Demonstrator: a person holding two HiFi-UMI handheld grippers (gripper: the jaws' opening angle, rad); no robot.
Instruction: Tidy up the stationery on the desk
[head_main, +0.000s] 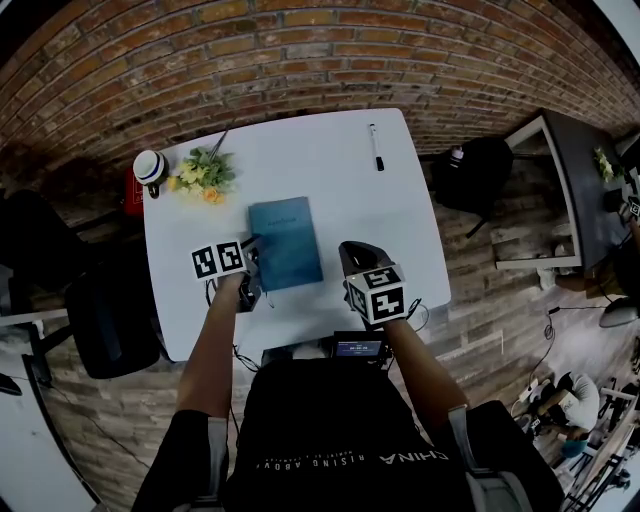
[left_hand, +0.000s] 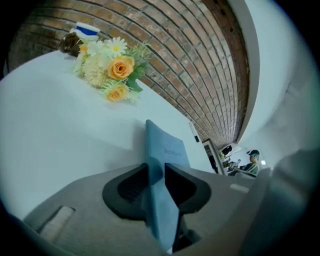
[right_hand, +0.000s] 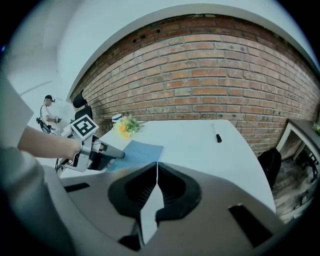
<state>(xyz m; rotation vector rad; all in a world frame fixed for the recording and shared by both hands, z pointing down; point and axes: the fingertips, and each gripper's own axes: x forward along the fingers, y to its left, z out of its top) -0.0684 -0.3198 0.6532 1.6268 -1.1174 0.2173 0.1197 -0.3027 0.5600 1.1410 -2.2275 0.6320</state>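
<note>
A blue notebook (head_main: 287, 243) lies in the middle of the white desk (head_main: 340, 200). My left gripper (head_main: 253, 247) is shut on its left edge. In the left gripper view the notebook (left_hand: 167, 150) runs out from between the closed jaws of the left gripper (left_hand: 157, 175). The right gripper view shows the notebook (right_hand: 139, 152) held by the left gripper (right_hand: 116, 154). A black-and-white pen (head_main: 376, 147) rests near the desk's far right edge, and the pen (right_hand: 216, 134) is far ahead of my right gripper (right_hand: 156, 170). My right gripper (head_main: 356, 252) hovers right of the notebook, shut and empty.
A bunch of artificial flowers (head_main: 205, 172) and a cup with a white and blue lid (head_main: 150, 166) sit at the desk's far left corner. A brick wall (head_main: 300, 50) stands behind the desk. Black chairs (head_main: 110, 310) flank it.
</note>
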